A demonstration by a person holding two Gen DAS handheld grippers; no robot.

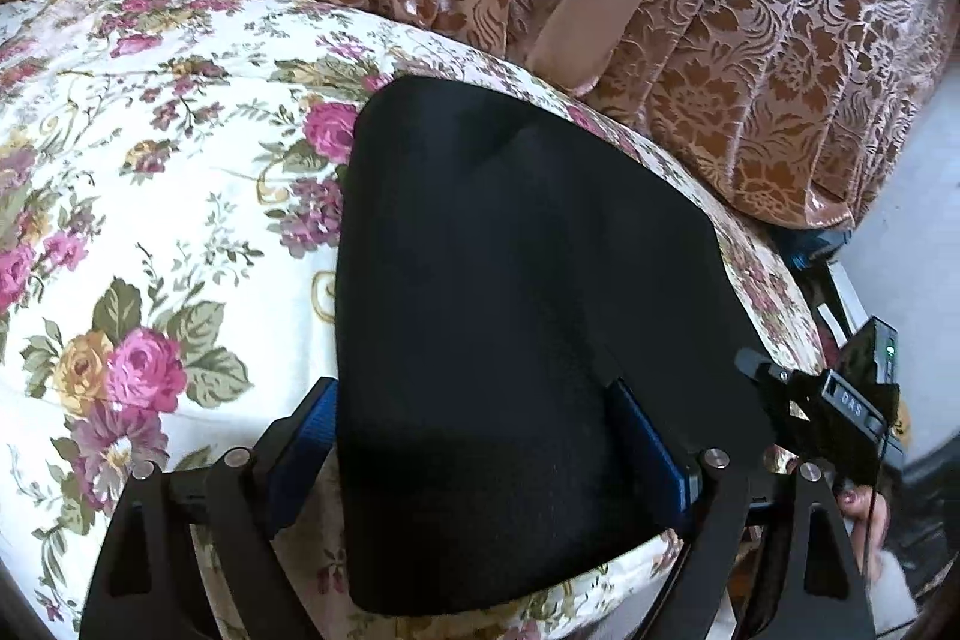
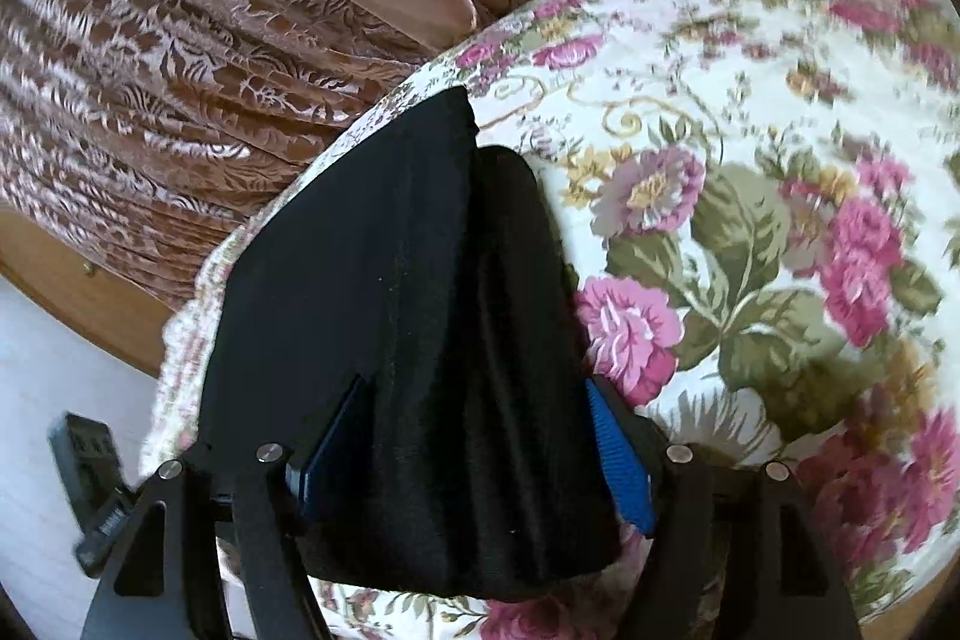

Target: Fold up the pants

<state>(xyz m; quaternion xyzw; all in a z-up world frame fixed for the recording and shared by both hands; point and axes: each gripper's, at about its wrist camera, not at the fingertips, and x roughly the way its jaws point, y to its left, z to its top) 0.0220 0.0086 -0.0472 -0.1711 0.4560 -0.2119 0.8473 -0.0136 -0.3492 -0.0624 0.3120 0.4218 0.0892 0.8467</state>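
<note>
- Both your grippers stand wide apart: your left gripper (image 1: 474, 454) straddles the folded black pants (image 1: 516, 316), pads beside the cloth.
- Your right gripper (image 2: 474, 451) likewise brackets the pants (image 2: 420, 328), jaws released.
- Pants lie on the floral bedspread (image 1: 180, 196), near its edge by the brown curtain (image 1: 750, 40).

The folded black pants (image 1: 510, 328) are lying on a bed covered with a floral bedspread (image 1: 156, 196). The left claw (image 1: 480, 454) is straddling the near part of the bundle, its blue pads (image 1: 309, 436) standing wide on either side of the cloth. A brown patterned curtain (image 1: 750, 58) is hanging behind the bed. The other claw (image 1: 840, 400) is showing at the right edge, its jaws hidden.
</note>
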